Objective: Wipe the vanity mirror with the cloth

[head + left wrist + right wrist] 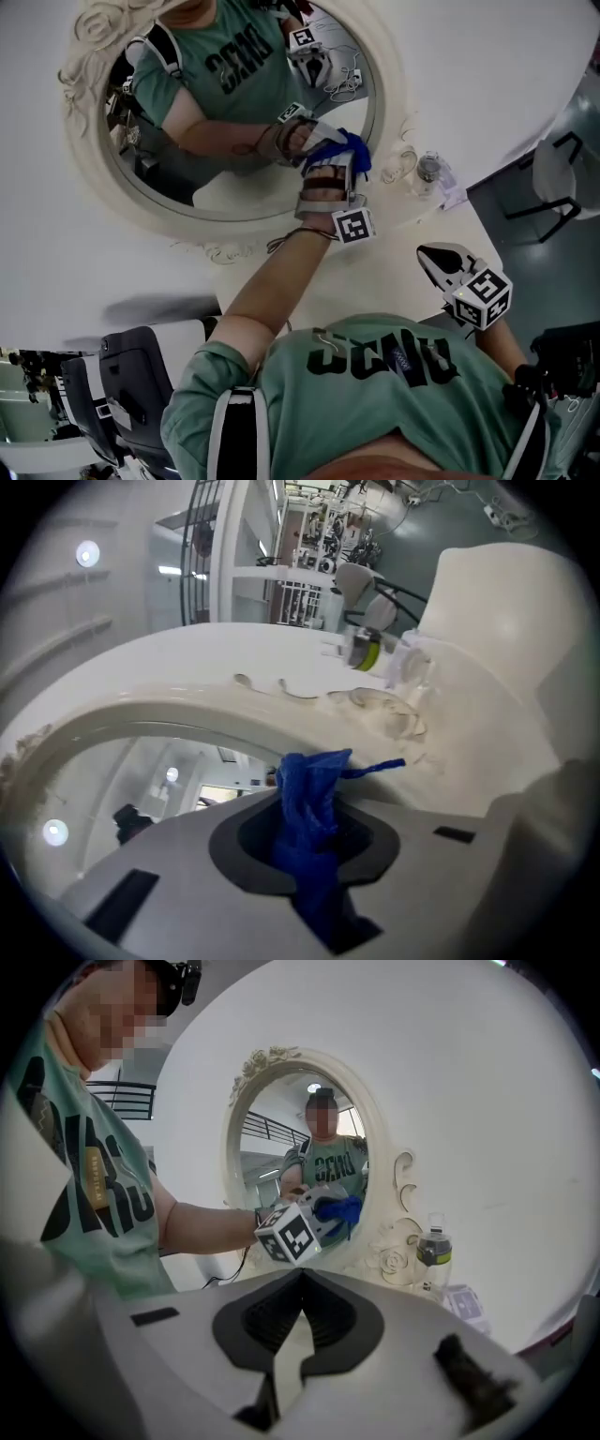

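An oval vanity mirror (234,178) in an ornate cream frame (94,28) stands against the white wall. My left gripper (330,161) is shut on a bunched blue cloth (353,150), which it holds against the glass at the mirror's lower right edge. In the left gripper view the blue cloth (314,822) sticks out between the closed jaws, right by the frame (187,714) and the glass (131,780). My right gripper (429,255) hangs back to the right, shut and empty. In the right gripper view, the right gripper (302,1277) points toward the mirror (291,1138) and the cloth (339,1209).
A small clear bottle (427,171) with a green label stands on the white tabletop (403,272) to the right of the mirror, next to a small packet (464,1302). Dark chairs (141,375) stand at the lower left, and another chair (558,178) is at the right.
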Available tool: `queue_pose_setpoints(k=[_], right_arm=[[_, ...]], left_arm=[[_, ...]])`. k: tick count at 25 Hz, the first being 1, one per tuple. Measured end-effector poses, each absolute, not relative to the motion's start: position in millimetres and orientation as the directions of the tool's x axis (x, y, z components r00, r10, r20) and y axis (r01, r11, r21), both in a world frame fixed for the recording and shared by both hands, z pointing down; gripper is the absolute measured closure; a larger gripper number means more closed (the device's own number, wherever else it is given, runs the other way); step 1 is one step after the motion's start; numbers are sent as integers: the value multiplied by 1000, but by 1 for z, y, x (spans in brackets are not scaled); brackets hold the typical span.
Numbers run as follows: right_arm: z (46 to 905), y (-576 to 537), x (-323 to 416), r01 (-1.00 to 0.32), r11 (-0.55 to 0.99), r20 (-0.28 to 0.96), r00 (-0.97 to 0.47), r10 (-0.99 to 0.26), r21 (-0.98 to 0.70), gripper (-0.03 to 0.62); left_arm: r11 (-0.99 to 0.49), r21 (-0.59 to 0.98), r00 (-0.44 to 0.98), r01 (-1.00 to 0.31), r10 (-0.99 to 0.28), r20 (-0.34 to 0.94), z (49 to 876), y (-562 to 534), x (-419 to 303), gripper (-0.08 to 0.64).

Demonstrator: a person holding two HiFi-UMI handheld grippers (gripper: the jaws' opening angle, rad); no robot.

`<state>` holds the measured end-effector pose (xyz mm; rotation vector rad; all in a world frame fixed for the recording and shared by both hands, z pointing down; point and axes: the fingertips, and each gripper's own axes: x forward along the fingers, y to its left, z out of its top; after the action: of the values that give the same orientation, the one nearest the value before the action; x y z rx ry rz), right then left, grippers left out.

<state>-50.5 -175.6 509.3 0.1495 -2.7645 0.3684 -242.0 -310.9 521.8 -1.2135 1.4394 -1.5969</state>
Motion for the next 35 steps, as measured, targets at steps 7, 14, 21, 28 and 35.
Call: queue_pose_setpoints(k=[7, 14, 21, 28, 35], right_arm=[[509, -179, -49, -158, 957, 361, -930, -61, -245, 588], [492, -174, -57, -122, 972, 330, -943, -51, -201, 588], [465, -167, -39, -131, 979, 284, -955, -83, -156, 588], [445, -165, -28, -125, 985, 238, -967, -93, -123, 588], [432, -172, -14, -133, 986, 204, -973, -111, -100, 588]], left_arm=[[-206, -964, -335, -166, -908, 252, 558, -306, -241, 494], [-264, -925, -297, -275, -892, 342, 568, -308, -235, 494], [-156, -919, -344, -361, -894, 287, 497, -272, -262, 488], [345, -909, -447, -232, -868, -216, 211, -206, -313, 488], [482, -872, -582, -79, -733, -352, 100, -176, -352, 488]])
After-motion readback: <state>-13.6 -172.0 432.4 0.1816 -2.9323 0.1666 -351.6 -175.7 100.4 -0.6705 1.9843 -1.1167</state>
